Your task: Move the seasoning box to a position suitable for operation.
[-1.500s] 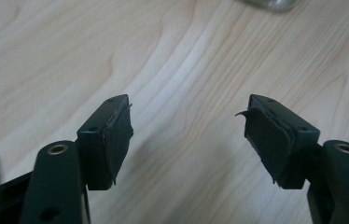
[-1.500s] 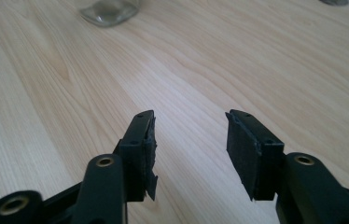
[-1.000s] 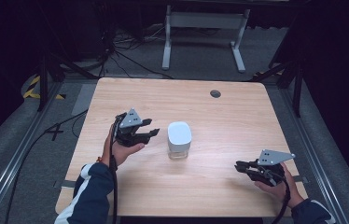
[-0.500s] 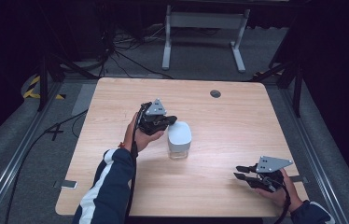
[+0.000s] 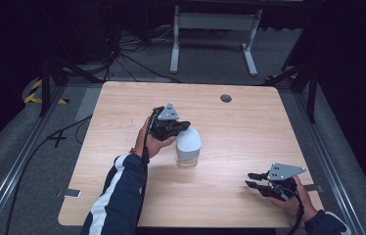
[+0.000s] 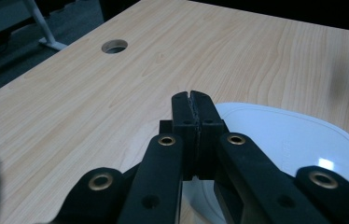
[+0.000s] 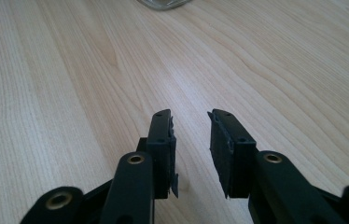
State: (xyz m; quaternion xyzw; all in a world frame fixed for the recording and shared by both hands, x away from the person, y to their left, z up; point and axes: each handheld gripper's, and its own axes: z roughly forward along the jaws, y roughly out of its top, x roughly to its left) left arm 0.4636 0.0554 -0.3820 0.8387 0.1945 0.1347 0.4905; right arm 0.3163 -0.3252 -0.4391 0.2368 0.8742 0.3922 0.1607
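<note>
Looking down at the light wooden table [image 5: 122, 196], you have one thing to work on: a clear glass jar with a rounded white plastic lid [image 5: 188, 146], standing upright near the table's middle. Your left gripper [image 5: 183, 127] sits right at the lid's far-left edge, its jaws pressed together with nothing between them, after closing just now; in the left gripper view the closed tips [image 6: 192, 109] hover over that white lid [image 6: 294, 140], which lies just below and to their right. Your right gripper [image 5: 252, 179] waits well apart near the table's near-right corner, its jaws narrowly parted and empty, having just been opening a little, pointing across bare wood toward the jar [image 7: 163, 3]. So the left hand is much nearer. Count: one jar, one lid, two grippers.
</note>
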